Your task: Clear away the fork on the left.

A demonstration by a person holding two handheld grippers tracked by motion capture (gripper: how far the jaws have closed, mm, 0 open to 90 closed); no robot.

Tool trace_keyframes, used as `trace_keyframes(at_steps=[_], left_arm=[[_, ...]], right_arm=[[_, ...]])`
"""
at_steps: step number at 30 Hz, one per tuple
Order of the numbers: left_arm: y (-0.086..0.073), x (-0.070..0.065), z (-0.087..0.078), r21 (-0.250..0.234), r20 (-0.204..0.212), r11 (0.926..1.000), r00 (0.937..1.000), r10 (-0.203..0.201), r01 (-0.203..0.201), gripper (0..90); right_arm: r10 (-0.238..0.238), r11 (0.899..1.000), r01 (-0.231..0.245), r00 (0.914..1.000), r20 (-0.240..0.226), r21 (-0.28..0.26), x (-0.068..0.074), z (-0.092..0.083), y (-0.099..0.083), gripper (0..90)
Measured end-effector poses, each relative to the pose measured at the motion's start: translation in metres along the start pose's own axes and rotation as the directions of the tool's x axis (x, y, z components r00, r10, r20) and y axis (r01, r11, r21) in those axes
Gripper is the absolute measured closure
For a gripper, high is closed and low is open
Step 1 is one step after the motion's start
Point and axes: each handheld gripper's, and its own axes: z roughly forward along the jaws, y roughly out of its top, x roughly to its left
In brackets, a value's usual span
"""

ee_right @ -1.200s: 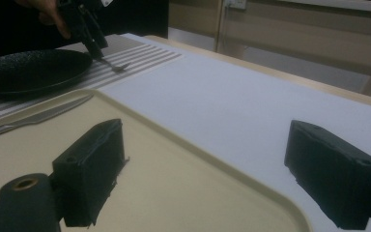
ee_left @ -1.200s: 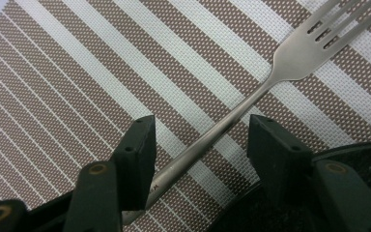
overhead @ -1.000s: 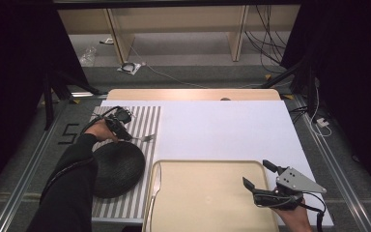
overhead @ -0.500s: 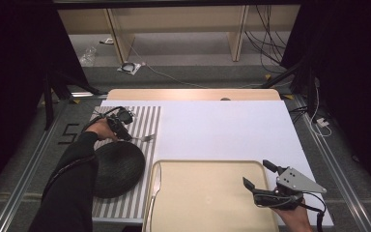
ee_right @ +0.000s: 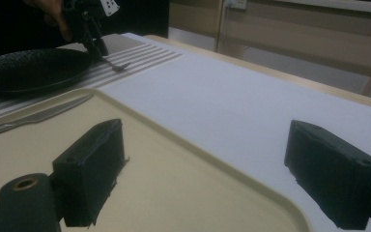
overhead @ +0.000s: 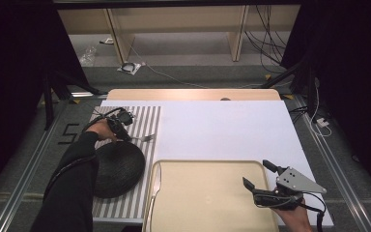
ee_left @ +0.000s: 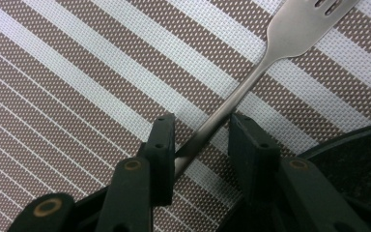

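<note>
The left gripper (ee_left: 198, 145) has just been closing; its fingers (ee_left: 160, 145) stand apart astride the handle of the fork (ee_left: 251, 77), which lies on the striped mat (ee_left: 77, 96). A light, stiff, slippery thing is judged; mid-handle suits. The handle's end is hidden. The right gripper (overhead: 260, 180) is held wide apart, empty, over the tray (overhead: 198, 193).

A silver fork (ee_left: 251, 82) lies between the black fingers (ee_left: 159, 140) on a brown-and-white striped placemat (ee_left: 77, 96), beside a black plate (ee_left: 357, 159).

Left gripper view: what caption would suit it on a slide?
Left gripper closing its jaws around a fork handle on the striped placemat, beside a black plate.
</note>
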Motion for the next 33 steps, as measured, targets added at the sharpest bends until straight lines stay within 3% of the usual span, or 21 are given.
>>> trace_keyframes(at_steps=[23,26,33], left_arm=[[0.0001,-0.0002,0.0001,0.002,0.055,0.9996,0.9981,-0.028,0.028,78.4],[0.0003,0.0006,0.0003,0.004,0.070,0.9989,0.9964,-0.048,0.048,81.8],[-0.0002,0.0007,-0.0002,-0.005,0.068,0.9985,0.9962,-0.055,0.055,82.9]], right_arm=[[0.002,1.000,-0.002,1.0000,-0.001,0.004,-0.0001,0.0005,-0.0003,15.3],[0.002,1.000,-0.002,1.0000,-0.002,0.003,-0.0001,0.0005,-0.0003,15.3],[0.000,1.000,0.000,1.0000,-0.002,0.004,-0.0004,0.0008,-0.0004,15.4]])
